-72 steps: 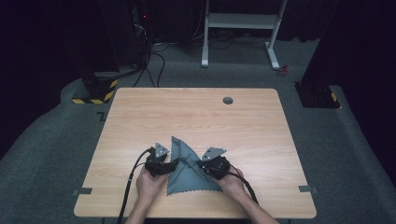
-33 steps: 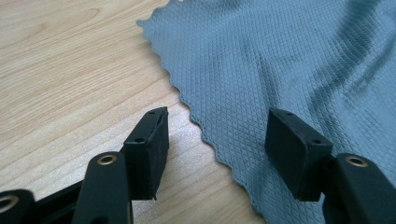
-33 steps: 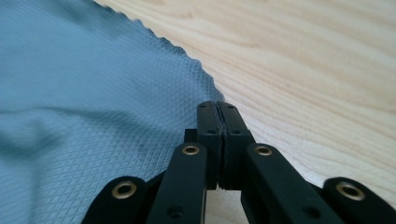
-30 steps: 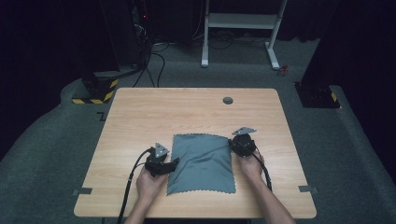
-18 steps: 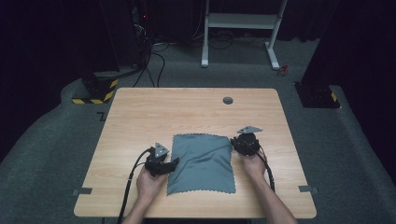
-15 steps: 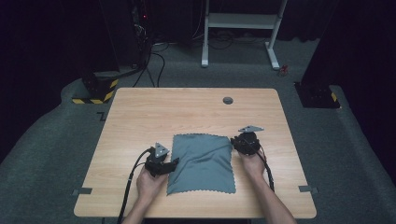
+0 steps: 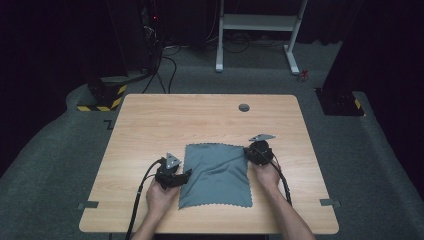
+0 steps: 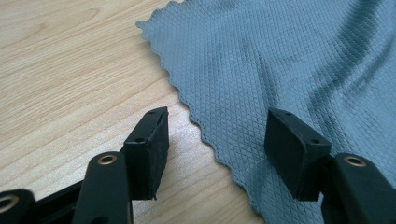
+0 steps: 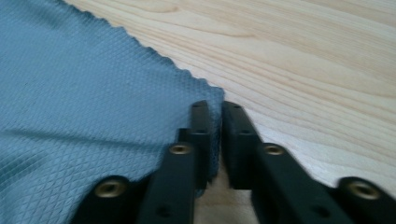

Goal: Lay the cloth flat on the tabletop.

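Grey cloth [image 7: 216, 174] lies flat between both tongs.
Its long axis runs away from the person; right tongs [image 9: 216, 122] pinch its far corner, having just closed; left tongs [image 8: 217, 140] gape over its edge.

Count from my side: one grey cloth [image 7: 216, 174], two grippers, my left gripper [image 7: 186, 173] and right gripper [image 7: 248, 151], one table [image 7: 200, 120], one round grommet [image 7: 244, 107] in it.

Right gripper view: the grey cloth [image 9: 93, 107] runs off the left and top edges, and its corner disappears between the closed jaws. Left gripper view: the cloth is cut off at right and bottom. High view: both forearms leave the bottom edge.
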`<state>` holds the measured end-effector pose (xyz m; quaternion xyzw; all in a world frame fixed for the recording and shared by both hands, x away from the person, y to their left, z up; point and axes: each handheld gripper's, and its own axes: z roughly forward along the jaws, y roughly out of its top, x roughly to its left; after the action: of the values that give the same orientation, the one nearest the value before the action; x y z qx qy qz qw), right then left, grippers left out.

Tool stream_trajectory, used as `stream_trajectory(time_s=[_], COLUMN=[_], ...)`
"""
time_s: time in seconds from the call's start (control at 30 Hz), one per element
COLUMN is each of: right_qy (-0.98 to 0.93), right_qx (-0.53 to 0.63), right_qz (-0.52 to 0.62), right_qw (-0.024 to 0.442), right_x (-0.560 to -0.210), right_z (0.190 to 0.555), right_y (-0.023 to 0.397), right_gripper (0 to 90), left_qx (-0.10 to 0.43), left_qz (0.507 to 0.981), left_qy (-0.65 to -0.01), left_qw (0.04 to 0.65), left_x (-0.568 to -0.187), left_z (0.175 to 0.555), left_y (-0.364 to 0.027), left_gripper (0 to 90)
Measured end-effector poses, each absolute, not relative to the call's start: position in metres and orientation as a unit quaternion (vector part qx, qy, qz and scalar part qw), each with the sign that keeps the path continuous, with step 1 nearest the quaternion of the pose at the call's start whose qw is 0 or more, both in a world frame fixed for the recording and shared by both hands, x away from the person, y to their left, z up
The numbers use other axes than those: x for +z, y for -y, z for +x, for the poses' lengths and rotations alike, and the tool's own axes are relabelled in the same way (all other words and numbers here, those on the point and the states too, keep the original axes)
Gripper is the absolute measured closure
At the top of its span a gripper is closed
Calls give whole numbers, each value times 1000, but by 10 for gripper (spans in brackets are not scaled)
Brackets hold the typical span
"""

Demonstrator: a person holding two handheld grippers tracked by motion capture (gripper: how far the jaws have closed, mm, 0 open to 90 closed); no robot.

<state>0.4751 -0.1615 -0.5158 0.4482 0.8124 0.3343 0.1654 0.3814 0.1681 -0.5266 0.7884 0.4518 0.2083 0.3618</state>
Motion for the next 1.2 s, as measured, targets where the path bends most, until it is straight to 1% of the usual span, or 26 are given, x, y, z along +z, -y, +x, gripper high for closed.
stream_trajectory(time_s=[0.07, 0.1, 0.2, 0.27, 0.3, 0.4, 0.43, 0.47, 0.5, 0.53, 0.63, 0.67, 0.73, 0.9, 0.97, 1.07, 1.13, 1.17, 1.2], right_qy=[-814, -817, -820, -834, -834, -855, -871, -871, -878, -882, -868, -849, -839, -841, -842, -839, -840, -839, -843], right_qx=[332, 330, 336, 340, 340, 344, 339, 339, 335, 331, 355, 378, 383, 374, 373, 381, 381, 380, 377], right_qz=[447, 435, 422, 383, 383, 339, 315, 315, 304, 293, 310, 339, 358, 366, 365, 370, 369, 373, 370], right_qw=[168, 184, 192, 205, 205, 190, 165, 165, 156, 162, 159, 150, 146, 140, 137, 120, 116, 110, 104], right_x=[-515, -511, -507, -501, -501, -502, -505, -505, -507, -508, -503, -497, -494, -498, -501, -503, -504, -505, -506], right_z=[475, 473, 469, 459, 459, 449, 445, 445, 443, 440, 440, 442, 445, 448, 449, 454, 457, 457, 460], right_y=[160, 157, 153, 142, 142, 128, 120, 120, 117, 114, 122, 132, 140, 141, 136, 129, 125, 123, 122], right_gripper=[896, 897, 896, 895, 895, 891, 860, 860, 839, 830, 829, 830, 829, 816, 791, 741, 746, 775, 825], left_qx=[208, 208, 208, 208, 208, 208, 208, 208, 208, 208, 208, 208, 208, 208, 208, 208, 208, 208, 208], left_qz=[788, 788, 788, 790, 790, 790, 790, 790, 790, 790, 790, 790, 790, 790, 790, 790, 790, 790, 790], left_qy=[-452, -452, -452, -451, -451, -451, -451, -451, -451, -451, -451, -451, -451, -451, -451, -451, -451, -451, -451], left_qw=[362, 362, 362, 361, 361, 361, 361, 361, 360, 360, 360, 360, 360, 360, 360, 360, 360, 360, 360], left_x=[-527, -527, -527, -527, -526, -526, -526, -526, -526, -526, -526, -526, -526, -526, -526, -526, -526, -526, -526], left_z=[381, 381, 381, 381, 381, 381, 381, 381, 381, 381, 381, 381, 381, 381, 381, 381, 381, 381, 381], left_y=[-168, -168, -168, -168, -168, -168, -168, -168, -168, -168, -168, -168, -168, -168, -168, -168, -168, -168, -168], left_gripper=[404, 405, 405, 404, 404, 405, 405, 405, 405, 404, 404, 405, 405, 404, 405, 404, 404, 405, 404])
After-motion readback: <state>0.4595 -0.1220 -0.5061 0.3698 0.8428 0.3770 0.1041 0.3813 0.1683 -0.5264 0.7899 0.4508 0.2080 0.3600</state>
